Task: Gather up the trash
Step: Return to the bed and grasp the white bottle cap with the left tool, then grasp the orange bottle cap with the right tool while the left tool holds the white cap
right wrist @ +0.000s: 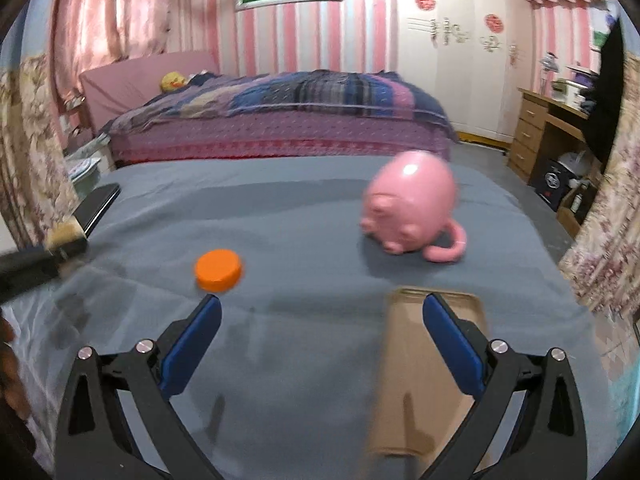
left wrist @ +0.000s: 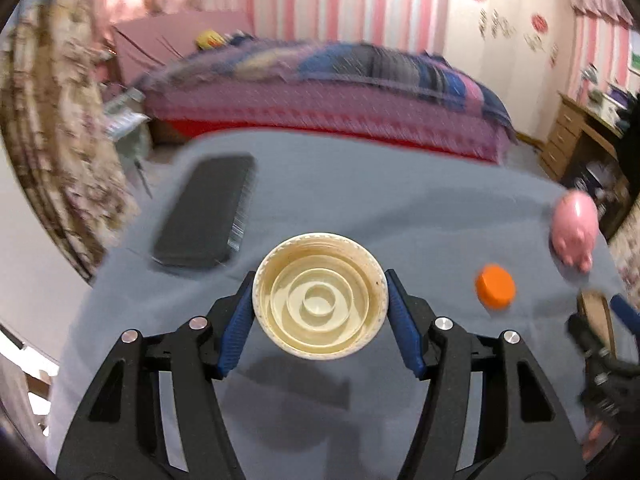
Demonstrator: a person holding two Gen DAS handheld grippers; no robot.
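My left gripper [left wrist: 320, 292] is shut on a cream plastic lid [left wrist: 320, 296], held open side up a little above the grey cloth; its shadow lies beneath. An orange bottle cap [left wrist: 495, 286] lies on the cloth to the right, and shows in the right wrist view [right wrist: 219, 265] just beyond my left blue finger. My right gripper [right wrist: 322, 308] is open and empty above the cloth. A brown cardboard box [right wrist: 428, 376] lies under its right finger. The right gripper shows at the left view's right edge [left wrist: 600, 320].
A pink piggy bank [right wrist: 412, 208] lies on the grey table cloth [right wrist: 300, 208] at the far right. A black phone-like slab [left wrist: 208, 212] lies at the far left. A bed [right wrist: 280, 116] stands behind the table, a wooden desk [right wrist: 548, 132] at the right.
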